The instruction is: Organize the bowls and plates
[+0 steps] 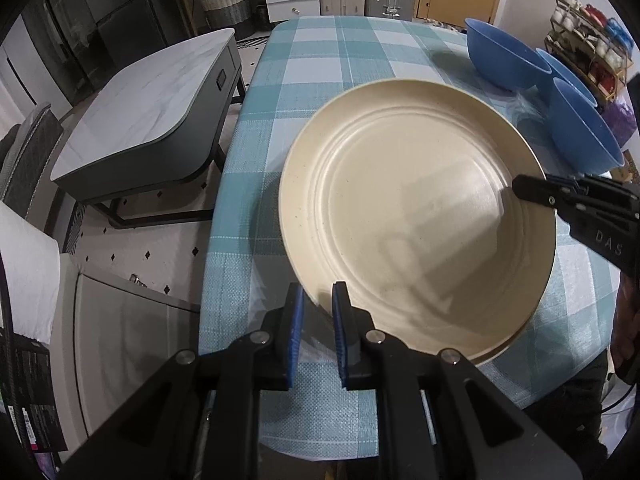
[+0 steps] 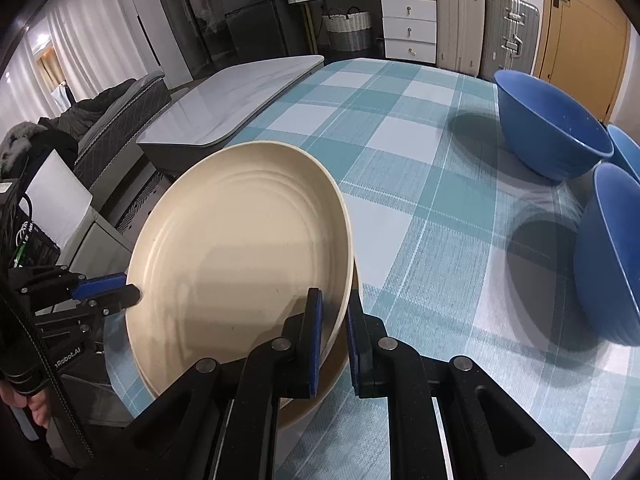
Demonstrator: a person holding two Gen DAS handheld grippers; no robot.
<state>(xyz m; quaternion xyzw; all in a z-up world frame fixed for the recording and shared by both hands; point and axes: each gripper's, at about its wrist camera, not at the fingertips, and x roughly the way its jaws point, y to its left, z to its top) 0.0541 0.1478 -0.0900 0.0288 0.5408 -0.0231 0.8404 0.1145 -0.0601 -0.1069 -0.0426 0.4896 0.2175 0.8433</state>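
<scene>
On the checked worktop [image 1: 320,80], near its front edge, a cream plate [image 1: 416,216] is held tilted, apparently over a second cream plate whose rim shows just beneath it [image 2: 320,404]. Left gripper [image 1: 318,304]: jaws nearly pressed together, pinching the plate's near rim. Right gripper [image 2: 334,312]: jaws likewise narrow, clamped on the opposite rim, one pad inside the well, one outside. Each gripper shows in the other's view, at the plate's far edge. Three blue bowls sit well apart at the right of the worktop: far bowl [image 2: 556,128], a middle bowl mostly hidden [image 2: 626,148], near bowl [image 2: 612,256]; all three lean, rims tipped toward the cameras.

Handling, judged: plate looks stiff, light, matte with faint speckle, probably plastic or fibre composite, so not very fragile. Surface smooth; raised rim gives the pads a lip, the only sensible hold. Two-point rim grip on opposite sides should keep it from swinging. Risk: a thin rim may slip if the tilt grows. Bowls: deeper walls, rim pinch likely, one pad inside.
</scene>
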